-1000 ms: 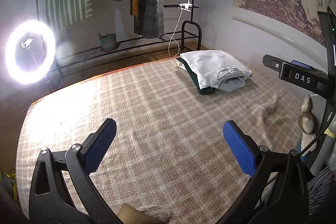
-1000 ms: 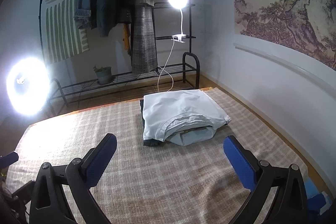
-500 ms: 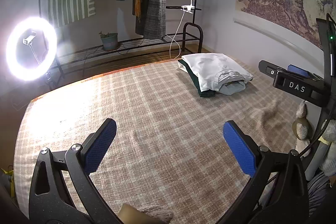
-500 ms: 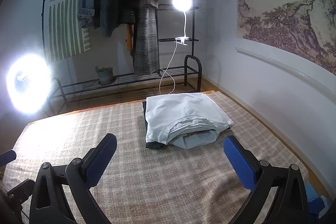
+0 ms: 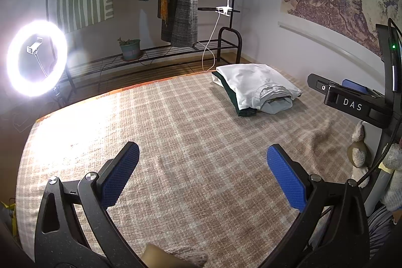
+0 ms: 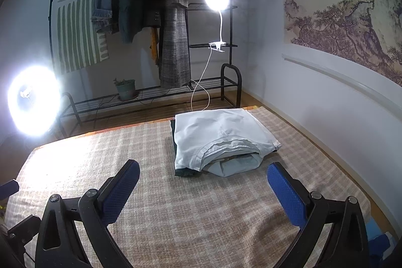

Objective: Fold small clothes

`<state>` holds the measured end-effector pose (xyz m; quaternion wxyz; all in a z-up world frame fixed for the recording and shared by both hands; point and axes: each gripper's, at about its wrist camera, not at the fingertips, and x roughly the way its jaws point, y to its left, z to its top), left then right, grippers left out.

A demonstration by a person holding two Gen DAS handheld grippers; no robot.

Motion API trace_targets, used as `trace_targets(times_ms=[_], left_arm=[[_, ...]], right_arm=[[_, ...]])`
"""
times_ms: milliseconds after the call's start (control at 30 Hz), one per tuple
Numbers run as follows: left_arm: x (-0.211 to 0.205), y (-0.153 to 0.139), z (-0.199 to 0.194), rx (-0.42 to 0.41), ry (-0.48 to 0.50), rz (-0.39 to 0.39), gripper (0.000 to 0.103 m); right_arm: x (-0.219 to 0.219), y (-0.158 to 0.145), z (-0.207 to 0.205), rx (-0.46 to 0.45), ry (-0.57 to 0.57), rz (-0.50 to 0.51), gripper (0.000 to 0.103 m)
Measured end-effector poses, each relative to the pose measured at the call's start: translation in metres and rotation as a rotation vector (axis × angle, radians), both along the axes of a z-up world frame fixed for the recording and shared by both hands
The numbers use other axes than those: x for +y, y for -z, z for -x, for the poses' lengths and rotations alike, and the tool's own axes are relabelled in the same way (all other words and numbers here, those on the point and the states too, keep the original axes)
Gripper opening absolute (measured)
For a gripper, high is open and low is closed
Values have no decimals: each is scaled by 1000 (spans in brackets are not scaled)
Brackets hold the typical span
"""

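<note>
A stack of folded clothes (image 5: pixel 253 88), white on top over grey and dark green pieces, lies at the far right of the plaid bed cover (image 5: pixel 176 142). It also shows in the right wrist view (image 6: pixel 221 140), just ahead of my right gripper. My left gripper (image 5: pixel 202 167) is open and empty above the middle of the cover. My right gripper (image 6: pixel 203 182) is open and empty, a short way in front of the stack. The right gripper's body, marked DAS (image 5: pixel 351 104), shows at the right of the left wrist view.
A ring light (image 5: pixel 36 58) glares at the left. A black clothes rack (image 6: pixel 155 16) with hanging coats, a clip lamp (image 6: pixel 217 0) and a potted plant (image 6: pixel 125 88) stands beyond the bed. Stuffed toys (image 5: pixel 359 150) sit at the bed's right side. A wall (image 6: pixel 326 104) runs along the right.
Both grippers have tilted slightly, so the scene has shifted down in both views. Both stay open and empty. The stack has not moved.
</note>
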<state>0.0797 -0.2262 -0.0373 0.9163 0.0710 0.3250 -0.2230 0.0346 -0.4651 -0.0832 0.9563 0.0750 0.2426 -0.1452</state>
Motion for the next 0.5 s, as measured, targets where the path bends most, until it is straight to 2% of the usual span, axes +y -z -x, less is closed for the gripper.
trace_targets(times_ms=[500], left_arm=[[1,-1,0,2,1,4,103]], right_arm=[[1,2,1,1,-2,-3,103]])
